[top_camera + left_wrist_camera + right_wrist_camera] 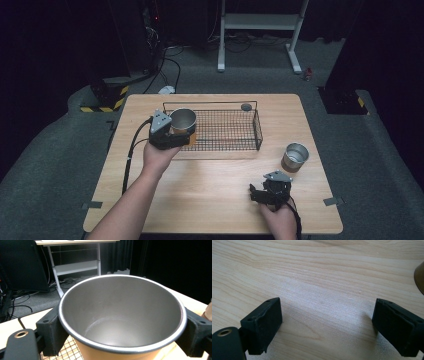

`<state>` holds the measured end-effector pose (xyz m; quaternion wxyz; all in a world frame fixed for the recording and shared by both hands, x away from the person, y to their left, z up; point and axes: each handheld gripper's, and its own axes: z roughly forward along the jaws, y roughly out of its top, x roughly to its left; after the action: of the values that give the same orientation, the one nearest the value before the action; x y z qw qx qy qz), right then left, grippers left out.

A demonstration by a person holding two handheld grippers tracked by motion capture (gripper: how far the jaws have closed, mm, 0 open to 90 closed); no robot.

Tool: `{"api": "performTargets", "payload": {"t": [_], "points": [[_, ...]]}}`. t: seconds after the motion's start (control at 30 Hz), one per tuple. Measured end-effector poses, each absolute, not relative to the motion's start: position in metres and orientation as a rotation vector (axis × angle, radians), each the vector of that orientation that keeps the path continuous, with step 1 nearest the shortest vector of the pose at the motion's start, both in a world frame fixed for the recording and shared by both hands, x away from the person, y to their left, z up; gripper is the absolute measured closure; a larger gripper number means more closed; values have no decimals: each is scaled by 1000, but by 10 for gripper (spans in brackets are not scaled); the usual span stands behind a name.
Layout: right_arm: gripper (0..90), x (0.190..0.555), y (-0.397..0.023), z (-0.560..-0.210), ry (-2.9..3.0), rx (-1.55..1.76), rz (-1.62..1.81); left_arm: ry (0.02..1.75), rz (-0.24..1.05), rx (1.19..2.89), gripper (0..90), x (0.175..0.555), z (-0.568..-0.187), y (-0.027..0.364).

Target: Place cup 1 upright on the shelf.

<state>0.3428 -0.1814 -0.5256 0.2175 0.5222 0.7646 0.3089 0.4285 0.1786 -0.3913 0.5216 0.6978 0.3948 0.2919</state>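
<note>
My left gripper [176, 131] is shut on a steel cup with a tan outer wall [182, 120], held upright over the left end of a black wire basket [235, 145]. In the left gripper view the cup [122, 315] is empty, and black pads [52, 330] press its two sides. A second steel cup [295, 156] stands on the table to the right of the basket. My right gripper [256, 192] rests low near the table's front right, open, with bare wood between its pads [265, 323].
The wooden table [210, 195] has open room in the middle and front. A small dark round object [246, 106] lies behind the basket. A white desk frame [260, 30] and cables stand on the floor beyond.
</note>
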Motion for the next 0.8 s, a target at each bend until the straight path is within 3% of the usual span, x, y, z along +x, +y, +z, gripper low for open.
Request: {"api": "performTargets", "payload": {"t": [0.8], "points": [[92,343,-181,-526,2118,1446,855,1040,680,1640,133,483,-403,175]]}}
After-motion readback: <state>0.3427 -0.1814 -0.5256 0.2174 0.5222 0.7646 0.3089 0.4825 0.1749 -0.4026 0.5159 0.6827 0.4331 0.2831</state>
